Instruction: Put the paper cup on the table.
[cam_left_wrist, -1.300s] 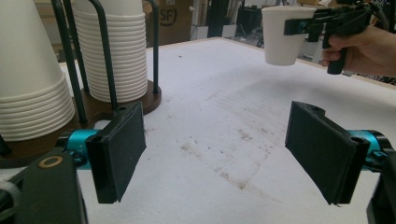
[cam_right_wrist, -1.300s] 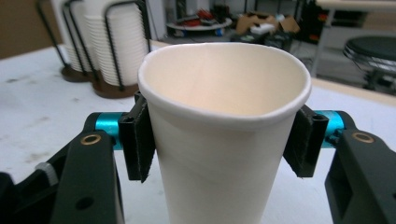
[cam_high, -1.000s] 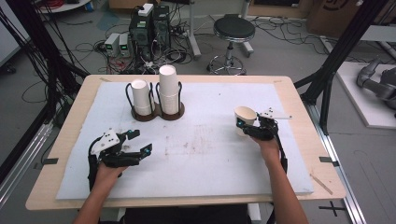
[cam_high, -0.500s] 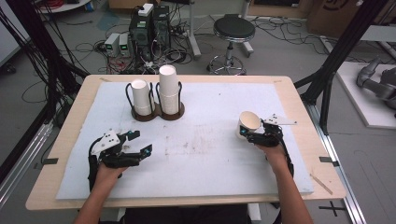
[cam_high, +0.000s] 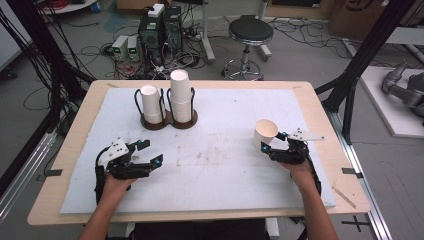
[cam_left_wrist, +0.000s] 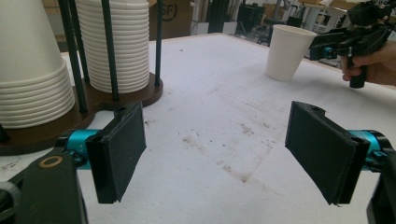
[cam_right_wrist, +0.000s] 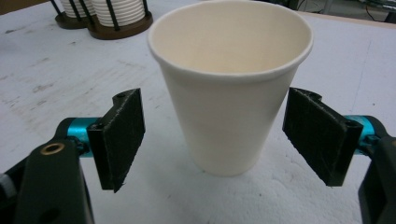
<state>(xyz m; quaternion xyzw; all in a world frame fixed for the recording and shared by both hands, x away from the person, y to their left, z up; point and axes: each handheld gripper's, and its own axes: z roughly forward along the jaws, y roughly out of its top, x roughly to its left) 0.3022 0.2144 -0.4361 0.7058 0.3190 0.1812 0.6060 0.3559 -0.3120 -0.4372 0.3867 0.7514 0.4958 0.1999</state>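
A single white paper cup (cam_high: 265, 132) stands upright on the white mat at the right. My right gripper (cam_high: 273, 142) sits around it. In the right gripper view the cup (cam_right_wrist: 231, 93) is between the two black pads (cam_right_wrist: 122, 135) with a gap on each side. Those jaws have just been opening and now stand open. My left gripper (cam_high: 151, 152) rests open near the front left, with nothing between its pads (cam_left_wrist: 119, 149). Its view shows the far cup (cam_left_wrist: 288, 51) and my right gripper (cam_left_wrist: 329, 44) beside it.
A dark wooden holder (cam_high: 169, 122) with black rods stands at the back left, holding two stacks of white cups (cam_high: 180, 95). The white mat (cam_high: 215, 165) covers most of the wooden table (cam_high: 345, 160). A stool (cam_high: 247, 32) and computers stand on the floor beyond.
The right hand has brought the cup a little nearer, stood it upright on the mat and let go of it, its jaws spreading. The left gripper has stayed still.
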